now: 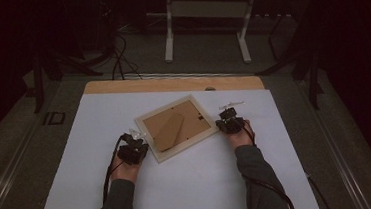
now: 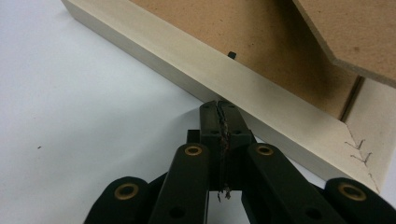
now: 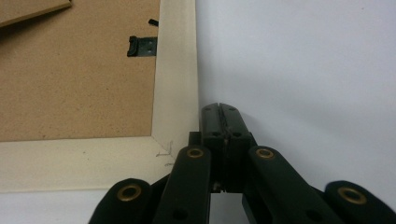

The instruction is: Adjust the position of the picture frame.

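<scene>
A pale wooden picture frame [image 1: 148,129] lies face down and askew on the white sheet, its brown backing board [image 1: 189,115] up and its fold-out stand [image 1: 169,131] lying across it. My left gripper [image 1: 135,138] is at the frame's near left corner, jaws shut with nothing between them; in the left gripper view its tips [image 2: 220,105] reach the frame's outer edge [image 2: 187,60]. My right gripper [image 1: 228,116] sits at the frame's right corner, also shut and empty. In the right gripper view its tips [image 3: 219,108] rest beside the frame's side rail [image 3: 176,84], near a small black turn clip [image 3: 141,45].
The white sheet [image 1: 195,184] covers a wooden table whose bare strip [image 1: 172,83] shows at the far edge. Beyond it stand a white table stand [image 1: 205,27] and floor cables [image 1: 120,59]. Cables trail from both grippers along the forearms.
</scene>
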A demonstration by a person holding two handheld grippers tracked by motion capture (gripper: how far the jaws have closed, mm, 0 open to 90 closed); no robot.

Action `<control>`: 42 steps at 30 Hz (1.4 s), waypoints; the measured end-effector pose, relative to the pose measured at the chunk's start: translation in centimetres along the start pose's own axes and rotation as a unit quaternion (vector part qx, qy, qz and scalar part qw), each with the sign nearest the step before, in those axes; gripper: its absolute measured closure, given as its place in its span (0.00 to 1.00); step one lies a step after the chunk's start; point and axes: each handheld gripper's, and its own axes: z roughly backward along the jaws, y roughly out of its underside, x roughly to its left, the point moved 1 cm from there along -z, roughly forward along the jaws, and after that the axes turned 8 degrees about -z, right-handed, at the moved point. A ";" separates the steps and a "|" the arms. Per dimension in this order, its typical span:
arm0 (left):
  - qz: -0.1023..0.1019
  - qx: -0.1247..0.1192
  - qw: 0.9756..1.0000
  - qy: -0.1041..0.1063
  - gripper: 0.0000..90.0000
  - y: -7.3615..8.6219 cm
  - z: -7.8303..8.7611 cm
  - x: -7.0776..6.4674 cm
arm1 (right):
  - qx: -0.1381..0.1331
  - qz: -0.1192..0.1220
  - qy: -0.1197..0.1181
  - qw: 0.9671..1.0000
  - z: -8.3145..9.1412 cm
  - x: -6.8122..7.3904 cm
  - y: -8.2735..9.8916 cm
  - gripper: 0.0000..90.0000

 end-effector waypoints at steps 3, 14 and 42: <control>0.002 0.000 1.000 0.001 1.00 0.0 0.0 0.1 | 0.002 0.000 -0.004 1.000 0.2 0.1 0.2 1.00; 0.010 -0.003 1.000 0.012 1.00 0.0 -0.1 0.6 | 0.004 -0.013 -0.005 1.000 0.8 0.4 1.0 1.00; 0.007 -0.001 1.000 0.012 1.00 -0.5 -0.5 0.9 | -0.010 -0.010 -0.015 1.000 3.3 0.8 4.4 1.00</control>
